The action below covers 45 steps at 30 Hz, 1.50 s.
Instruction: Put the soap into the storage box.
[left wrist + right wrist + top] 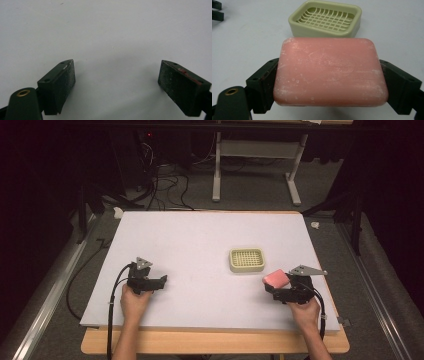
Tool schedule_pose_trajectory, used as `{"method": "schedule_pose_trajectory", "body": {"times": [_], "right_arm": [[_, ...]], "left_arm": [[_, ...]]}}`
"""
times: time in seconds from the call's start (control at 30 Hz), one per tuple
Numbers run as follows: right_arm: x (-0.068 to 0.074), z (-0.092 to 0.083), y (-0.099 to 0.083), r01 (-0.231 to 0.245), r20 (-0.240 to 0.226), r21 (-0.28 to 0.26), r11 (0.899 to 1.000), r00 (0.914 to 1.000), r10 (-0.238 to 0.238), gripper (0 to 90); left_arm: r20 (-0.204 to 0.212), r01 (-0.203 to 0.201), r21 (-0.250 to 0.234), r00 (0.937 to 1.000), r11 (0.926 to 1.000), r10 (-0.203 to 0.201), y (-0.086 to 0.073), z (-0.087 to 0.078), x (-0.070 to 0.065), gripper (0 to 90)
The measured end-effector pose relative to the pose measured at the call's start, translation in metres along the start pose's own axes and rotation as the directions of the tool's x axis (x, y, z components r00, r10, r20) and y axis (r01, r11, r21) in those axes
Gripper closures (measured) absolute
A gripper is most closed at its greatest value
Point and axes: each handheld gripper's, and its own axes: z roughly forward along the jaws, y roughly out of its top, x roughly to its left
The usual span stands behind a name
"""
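A pink bar of soap [329, 71] sits flat between the two jaws of my right gripper [329, 85], which is shut on its short ends. From above, the soap [276, 278] and the right gripper [274, 287] are at the table's right, just below and right of a pale green soap dish [247, 259] with a gridded floor. The soap dish [327, 18] is empty and lies straight ahead of the soap. My left gripper [162, 281] rests at the table's left, and its jaws stand wide apart over bare white surface [117, 75], holding nothing.
The white tabletop [200, 240] lies on a wooden board whose front edge [210, 342] shows. Beyond the far edge are cables [160, 185] and a white table frame [255, 165] on grey floor. Metal rails [50, 295] flank the table.
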Motion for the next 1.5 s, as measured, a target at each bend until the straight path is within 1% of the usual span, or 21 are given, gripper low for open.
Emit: {"method": "schedule_pose_trajectory", "body": {"times": [0.23, 0.43, 0.47, 0.63, 0.97, 1.2, 1.5], "right_arm": [[-0.001, -0.005, 0.007, -0.012, -0.025, -0.025, 1.0, 0.9996, 0.011, 13.8], [0.001, -0.007, 0.012, -0.01, -0.032, -0.026, 1.0, 0.9994, 0.009, 13.8], [0.001, -0.007, 0.013, -0.003, -0.033, -0.028, 1.0, 0.9994, 0.002, 13.8], [0.002, -0.008, 0.019, -0.008, -0.047, -0.031, 0.999, 0.9989, 0.006, 13.8], [0.005, -0.005, 0.029, 0.013, -0.052, -0.031, 0.999, 0.9985, -0.014, 13.8], [0.006, -0.003, 0.034, 0.004, -0.058, -0.032, 0.999, 0.9983, -0.006, 13.8], [0.009, 0.0, 0.045, 0.021, -0.06, -0.038, 0.999, 0.998, -0.023, 13.8]], "left_arm": [[0.0, 0.0, 0.0, 1.0, 1.0, 0.0, 0.0, 0.0, 0.0, 14.7], [0.0, 0.0, 0.0, 1.0, 1.0, 0.0, 0.0, 0.0, 0.0, 14.7], [0.0, 0.0, 0.0, 1.0, 1.0, 0.0, 0.0, 0.0, 0.0, 14.7], [0.0, 0.0, 0.001, 1.0, 1.0, 0.0, 0.0, 0.0, 0.0, 14.7], [0.001, 0.001, 0.001, 1.0, 1.0, -0.001, 0.0, 0.0, 0.0, 14.7], [0.001, 0.001, 0.0, 1.0, 1.0, -0.001, 0.0, 0.0, 0.0, 14.7], [0.001, 0.001, 0.001, 1.0, 1.0, -0.001, 0.0, 0.0, 0.0, 14.7]]}}
